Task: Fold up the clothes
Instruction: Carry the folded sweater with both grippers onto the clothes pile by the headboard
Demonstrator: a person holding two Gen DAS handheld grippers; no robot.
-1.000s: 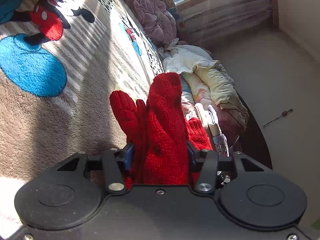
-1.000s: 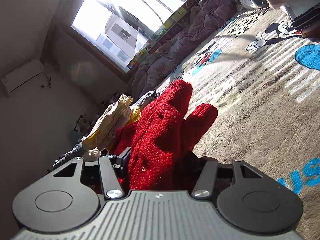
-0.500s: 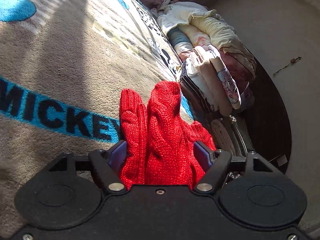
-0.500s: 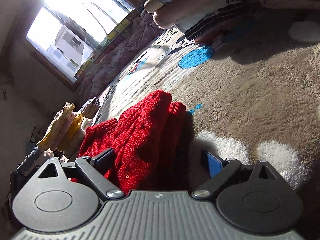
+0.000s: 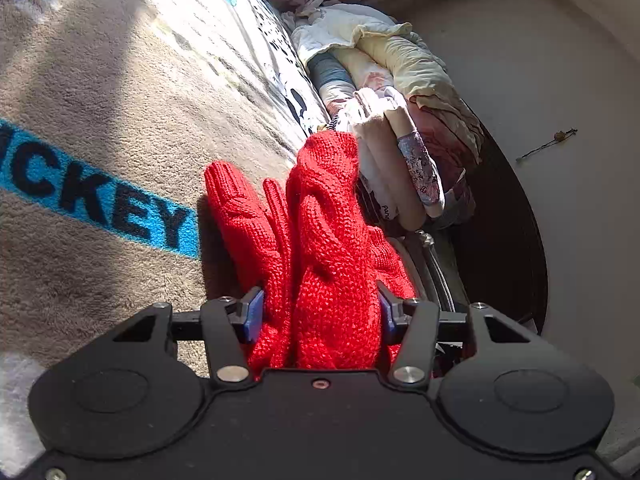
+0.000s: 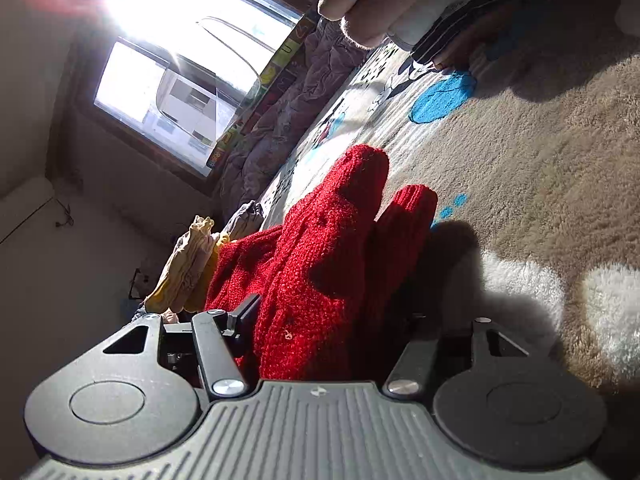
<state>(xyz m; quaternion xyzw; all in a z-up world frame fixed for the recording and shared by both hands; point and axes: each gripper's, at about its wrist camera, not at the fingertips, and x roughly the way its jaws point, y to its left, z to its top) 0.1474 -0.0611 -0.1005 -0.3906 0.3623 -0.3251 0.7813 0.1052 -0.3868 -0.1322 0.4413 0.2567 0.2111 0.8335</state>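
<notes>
Left gripper [image 5: 316, 308]: jaws narrowed onto a thick bunch of the red knit sweater [image 5: 332, 248], blue pads pressed into the wool on both sides. The knit stands up between the fingers in several folds, close above the Mickey blanket [image 5: 100, 128]; whether its lower edge touches the pile cannot be told. The stack of folded clothes [image 5: 396, 160] lies just beside the sweater, along the blanket's edge.

Risk, left side: the grip takes in several layers at once. Judged likely that an inner layer slides out if the knit is pulled, since loose cable knit stretches and the pads bear mainly on the outer faces. A swing toward the stack could drag the sweater across it and upset the folded pieces.

Right gripper [image 6: 332, 320]: the same sweater [image 6: 320, 280] fills the gap. The left finger shows against the wool; the right finger sits in deep shadow apart from the cloth, so it cannot be told whether the jaws bear on it or stand slack. Yellow and cream garments [image 6: 188, 264] lie just behind the sweater, and the window [image 6: 176, 80] glares strongly.

Risk, right side: if this grip is slack, that end drops to the blanket and the fold comes out skewed. The glare and shadow hide the contact.
</notes>
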